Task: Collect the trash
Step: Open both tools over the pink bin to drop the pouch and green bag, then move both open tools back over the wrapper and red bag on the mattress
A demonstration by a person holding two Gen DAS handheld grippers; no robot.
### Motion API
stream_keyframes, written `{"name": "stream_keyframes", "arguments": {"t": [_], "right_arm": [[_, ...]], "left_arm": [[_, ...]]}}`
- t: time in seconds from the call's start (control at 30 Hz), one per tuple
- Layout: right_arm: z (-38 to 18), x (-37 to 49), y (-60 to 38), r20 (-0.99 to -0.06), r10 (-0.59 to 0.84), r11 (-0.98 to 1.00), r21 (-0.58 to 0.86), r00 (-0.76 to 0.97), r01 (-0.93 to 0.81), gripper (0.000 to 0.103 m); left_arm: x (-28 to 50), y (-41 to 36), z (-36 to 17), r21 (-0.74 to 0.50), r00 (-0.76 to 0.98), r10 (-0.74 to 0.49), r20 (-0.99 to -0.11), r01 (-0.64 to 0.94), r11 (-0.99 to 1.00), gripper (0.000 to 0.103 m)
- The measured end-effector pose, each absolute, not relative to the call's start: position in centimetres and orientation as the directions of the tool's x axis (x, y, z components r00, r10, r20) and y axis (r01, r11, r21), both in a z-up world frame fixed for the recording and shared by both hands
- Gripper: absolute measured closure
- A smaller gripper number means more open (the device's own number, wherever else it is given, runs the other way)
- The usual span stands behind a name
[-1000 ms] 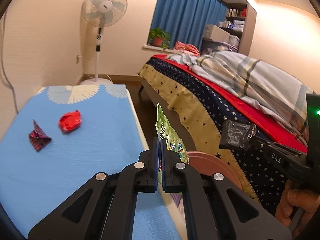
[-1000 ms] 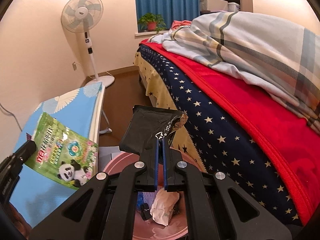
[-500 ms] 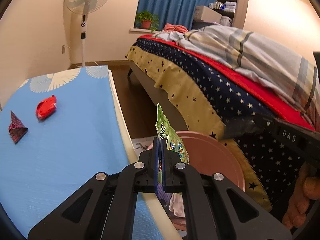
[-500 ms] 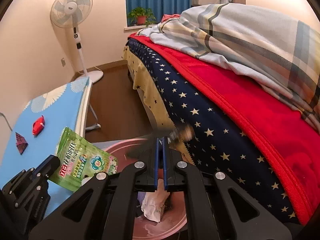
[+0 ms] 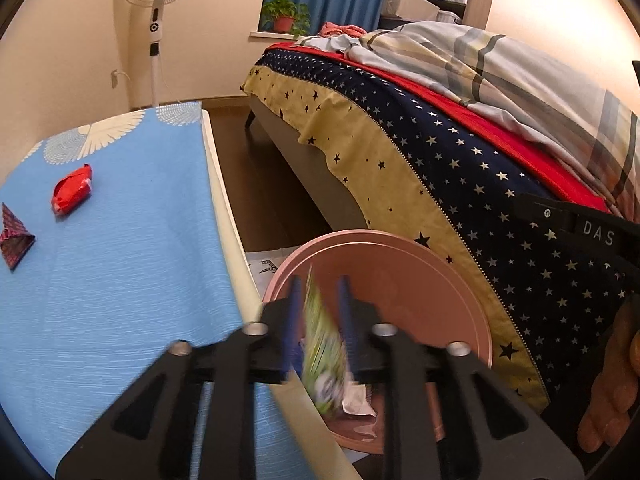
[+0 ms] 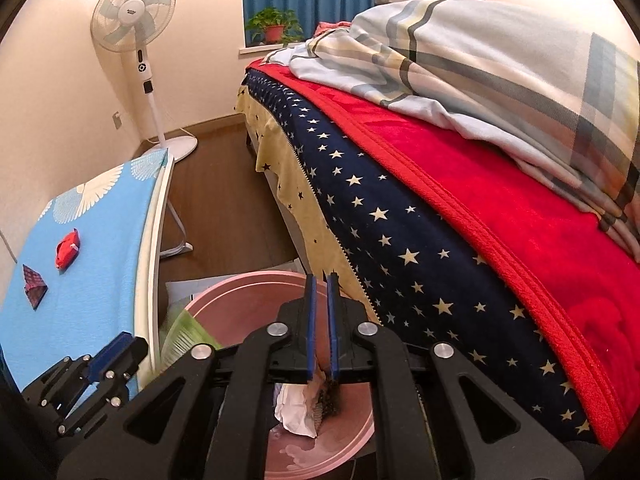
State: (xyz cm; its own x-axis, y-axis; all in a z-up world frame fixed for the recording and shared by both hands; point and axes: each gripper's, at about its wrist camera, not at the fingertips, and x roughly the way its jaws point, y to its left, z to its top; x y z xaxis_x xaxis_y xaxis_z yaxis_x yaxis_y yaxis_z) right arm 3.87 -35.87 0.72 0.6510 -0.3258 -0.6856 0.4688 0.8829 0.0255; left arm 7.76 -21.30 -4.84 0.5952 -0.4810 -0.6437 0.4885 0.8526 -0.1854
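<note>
My left gripper (image 5: pixel 319 283) hangs over the pink bin (image 5: pixel 400 240), its jaws opening. The green snack packet (image 5: pixel 322 344) is between them, blurred, slipping down toward the bin with the pads apart from it. My right gripper (image 6: pixel 321 280) is also above the pink bin (image 6: pixel 240 292), its jaws opening a little with nothing between them. A black wrapper (image 6: pixel 330 396) and crumpled white paper (image 6: pixel 292 412) lie inside the bin. On the blue table (image 5: pixel 120 280) rest a red wrapper (image 5: pixel 72 194) and a dark red checked folded scrap (image 5: pixel 14 240).
A bed with a star-patterned blanket (image 6: pixel 400 240) and plaid duvet (image 6: pixel 500 60) flanks the bin on the right. A standing fan (image 6: pixel 136 20) is by the far wall. Dark wood floor (image 6: pixel 224 200) runs between table and bed. A hand (image 5: pixel 612 400) holds the right gripper.
The left gripper has sunk over the bin and its jaws have parted, letting the green packet slide. The black wrapper has left the right gripper and now lies in the bin.
</note>
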Motion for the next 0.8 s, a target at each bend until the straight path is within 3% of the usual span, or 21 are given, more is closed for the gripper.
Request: {"name": "stream_keyframes", "arguments": {"t": [0.03,0.17,0.8], "right_arm": [[0.7,3.8,-35.9,-0.685,-0.325,0.883,0.027,0.652,0.469,0.095],[1.0,3.5,-35.9,-0.673,-0.327,0.881,0.036,0.663,0.471,0.075],[3.2,1.8,-32.7,-0.595,-0.244,0.926,0.092,0.766,0.367,0.074]], "left_arm": [[7.7,-21.2,-4.8,-0.184,0.597,-0.481,-0.642,0.488,0.853,0.078],[7.6,-20.8,-4.4,-0.181,0.604,-0.48,-0.636,0.488,0.854,0.078],[5.8,-15.6,-1.6,-0.141,0.69,-0.418,-0.591,0.422,0.895,0.078]]}}
